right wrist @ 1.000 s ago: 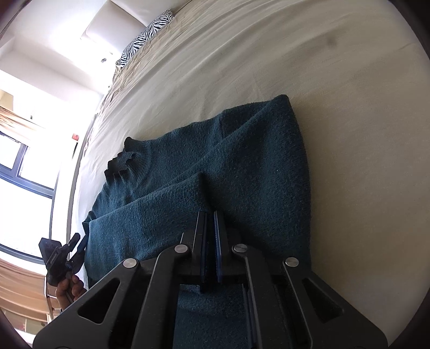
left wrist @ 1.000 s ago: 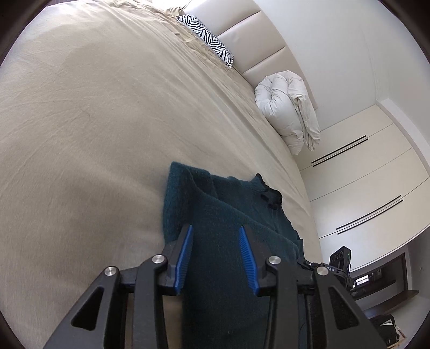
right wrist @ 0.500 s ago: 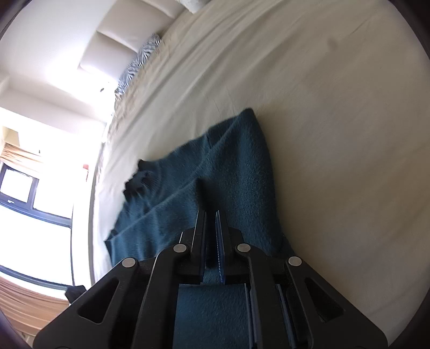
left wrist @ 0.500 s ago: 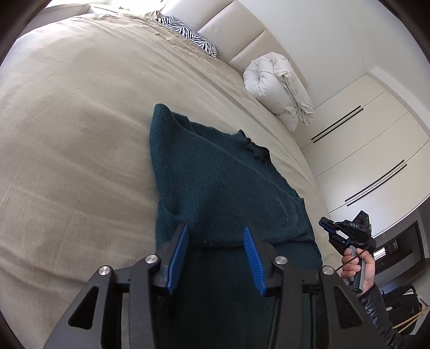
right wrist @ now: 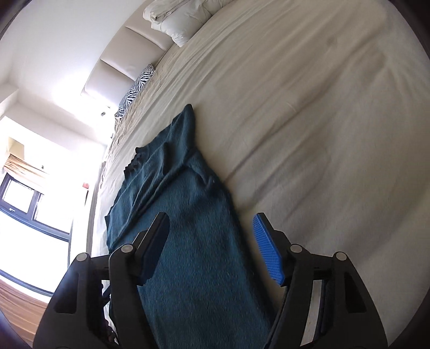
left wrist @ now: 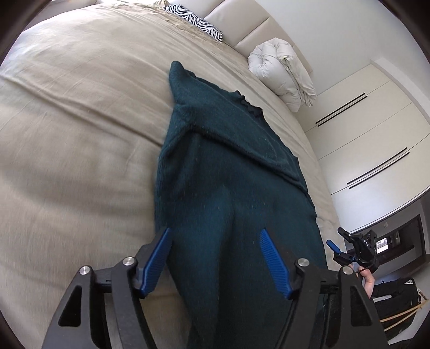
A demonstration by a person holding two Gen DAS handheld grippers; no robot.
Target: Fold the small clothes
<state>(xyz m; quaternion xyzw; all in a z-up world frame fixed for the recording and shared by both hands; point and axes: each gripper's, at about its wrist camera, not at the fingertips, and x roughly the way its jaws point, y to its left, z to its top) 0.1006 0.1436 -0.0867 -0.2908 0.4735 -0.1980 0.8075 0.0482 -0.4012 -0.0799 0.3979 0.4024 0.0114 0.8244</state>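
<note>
Both tongs are opening with nothing pinched: the left gripper point(left wrist: 216, 236) and right gripper point(right wrist: 212, 222) stand wide above the dark teal knitted sweater point(left wrist: 228, 166). It lies lengthwise on the beige bedsheet point(left wrist: 75, 128), collar toward 1 o'clock, pointing at the rolled white duvet point(left wrist: 282, 72).

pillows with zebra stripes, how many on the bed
1: the black-and-white zebra-striped fabric pillow lies at the head of the beige bed, against the padded headboard. More may be hidden.
</note>
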